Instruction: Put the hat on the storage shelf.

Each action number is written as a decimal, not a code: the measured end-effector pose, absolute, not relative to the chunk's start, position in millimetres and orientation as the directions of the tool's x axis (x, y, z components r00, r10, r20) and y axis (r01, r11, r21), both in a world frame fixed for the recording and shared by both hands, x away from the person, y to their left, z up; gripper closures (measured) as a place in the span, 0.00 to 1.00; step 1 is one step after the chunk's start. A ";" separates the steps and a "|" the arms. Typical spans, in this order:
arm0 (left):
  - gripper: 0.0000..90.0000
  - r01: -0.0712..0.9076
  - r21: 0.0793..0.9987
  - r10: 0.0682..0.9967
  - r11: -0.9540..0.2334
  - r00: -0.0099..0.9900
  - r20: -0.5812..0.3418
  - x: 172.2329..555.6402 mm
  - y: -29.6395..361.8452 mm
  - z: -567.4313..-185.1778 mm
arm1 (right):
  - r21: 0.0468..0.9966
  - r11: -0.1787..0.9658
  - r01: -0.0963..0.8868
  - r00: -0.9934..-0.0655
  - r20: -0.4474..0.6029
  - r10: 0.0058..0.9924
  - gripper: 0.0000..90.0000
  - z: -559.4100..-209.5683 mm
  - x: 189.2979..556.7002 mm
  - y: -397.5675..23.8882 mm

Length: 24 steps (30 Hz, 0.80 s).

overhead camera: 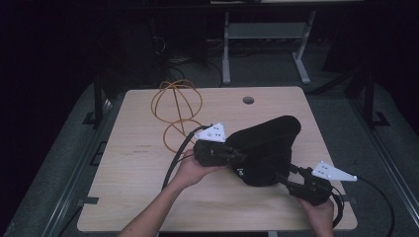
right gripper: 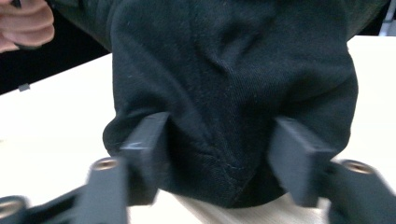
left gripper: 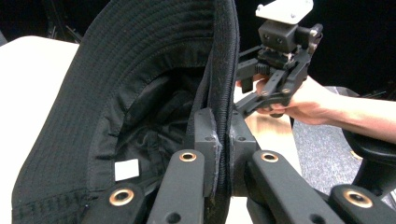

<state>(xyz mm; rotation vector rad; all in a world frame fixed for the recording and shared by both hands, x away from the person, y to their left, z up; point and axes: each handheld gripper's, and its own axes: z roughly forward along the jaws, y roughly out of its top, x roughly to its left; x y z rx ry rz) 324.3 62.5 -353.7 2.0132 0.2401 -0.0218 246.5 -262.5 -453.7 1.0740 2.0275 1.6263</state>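
Clamping its two jaws tight on the stitched brim, the left gripper (overhead camera: 237,157) holds a black fabric bucket hat (overhead camera: 267,148) up off the pale wooden table (overhead camera: 138,163). The right gripper (overhead camera: 289,177) brackets the hat's crown, jaws parted with cloth bulging between them; whether the pads press cannot be told.

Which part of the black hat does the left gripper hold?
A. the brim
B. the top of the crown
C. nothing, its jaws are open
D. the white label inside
A: in the left gripper view the left gripper has both jaws pressed together on the stitched brim edge of the black hat.
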 end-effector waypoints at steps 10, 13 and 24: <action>0.95 0.167 0.888 0.164 -0.428 0.981 -0.105 321.8 65.4 -353.1 | 0.949 0.092 0.303 -0.670 0.144 0.728 0.91 -452.3 245.7 -260.0; 0.95 0.154 0.883 0.168 -0.444 0.982 -0.087 318.8 65.7 -351.7 | 0.949 0.097 0.298 -0.672 0.137 0.728 0.92 -450.1 244.1 -260.6; 0.75 0.121 0.844 0.221 -0.522 0.975 -0.003 310.5 70.2 -346.3 | 0.961 0.105 0.256 -0.685 0.104 0.721 0.92 -437.5 237.4 -266.2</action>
